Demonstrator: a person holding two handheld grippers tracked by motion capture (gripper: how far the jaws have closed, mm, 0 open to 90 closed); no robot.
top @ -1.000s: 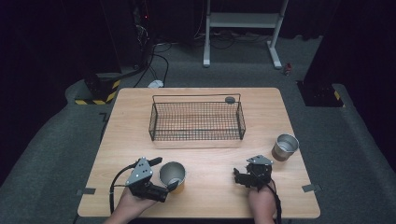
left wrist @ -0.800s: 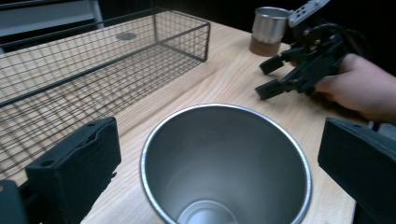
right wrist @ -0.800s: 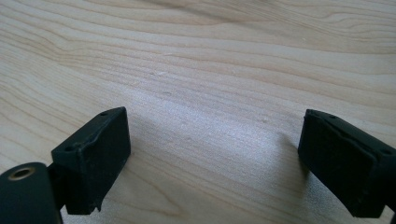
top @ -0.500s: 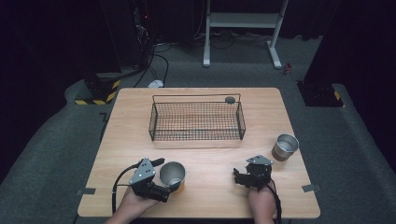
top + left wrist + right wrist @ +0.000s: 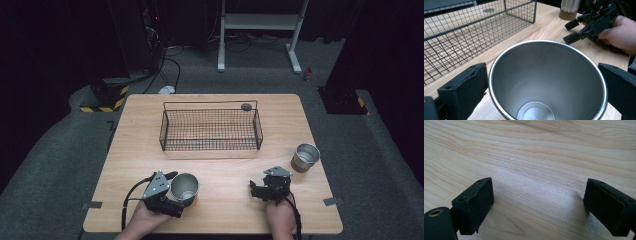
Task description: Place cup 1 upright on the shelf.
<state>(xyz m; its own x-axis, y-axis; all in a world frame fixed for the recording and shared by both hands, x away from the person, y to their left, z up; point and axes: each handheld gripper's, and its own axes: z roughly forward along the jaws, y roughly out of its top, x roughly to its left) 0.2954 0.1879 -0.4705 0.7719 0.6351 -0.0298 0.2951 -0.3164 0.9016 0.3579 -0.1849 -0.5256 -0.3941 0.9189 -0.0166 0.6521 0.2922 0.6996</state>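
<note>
The cup (image 5: pixel 184 186) stands upright on the near left of the tabletop (image 5: pixel 225 210), between the spread fingers of my left gripper (image 5: pixel 172 192), which flank its wall without clearly pressing it, likely so I can clamp it for a lift toward the basket (image 5: pixel 210 127) beyond. My right gripper (image 5: pixel 256 190) rests low on the near right with fingers (image 5: pixel 474 202) released around bare wood, idle, short of the second cup (image 5: pixel 305 157) at the right edge.
</note>
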